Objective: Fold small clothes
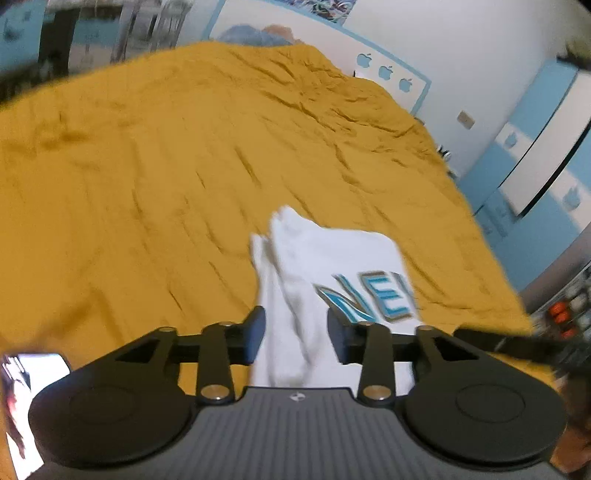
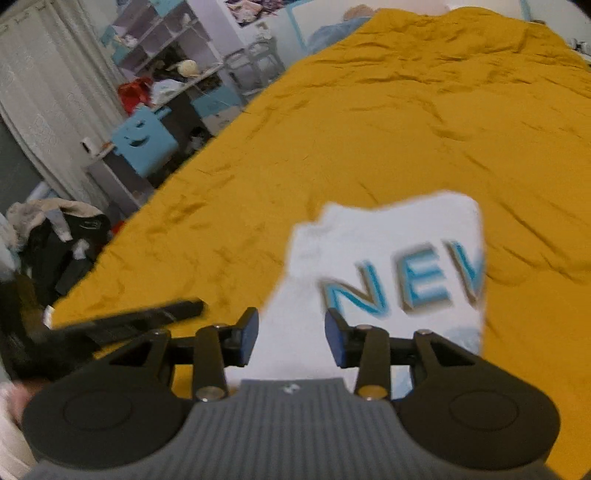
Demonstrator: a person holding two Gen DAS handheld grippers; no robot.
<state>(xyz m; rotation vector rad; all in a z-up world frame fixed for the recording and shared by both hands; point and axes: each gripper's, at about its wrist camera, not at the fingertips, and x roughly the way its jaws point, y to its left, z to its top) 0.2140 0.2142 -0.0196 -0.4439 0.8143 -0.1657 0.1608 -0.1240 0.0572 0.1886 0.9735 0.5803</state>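
Observation:
A small white T-shirt (image 1: pixel 332 258) with blue letters lies partly folded on a mustard-yellow bedspread (image 1: pixel 166 166). In the left wrist view my left gripper (image 1: pixel 296 334) is open, its fingers straddling a bunched white fold at the shirt's near left edge. In the right wrist view the shirt (image 2: pixel 388 251) lies flat with the letters facing up, and my right gripper (image 2: pixel 291 338) is open over its near left corner. The left gripper's finger shows as a dark blurred bar (image 2: pixel 147 317) at the left.
The bedspread (image 2: pixel 406 129) covers a wide bed. Blue and white cabinets (image 1: pixel 535 147) stand to the right. Cluttered shelves (image 2: pixel 166 66), a blue box (image 2: pixel 142 142) and a pile of dark clothes (image 2: pixel 55 236) stand left of the bed. Pillows (image 1: pixel 255 35) lie at the far end.

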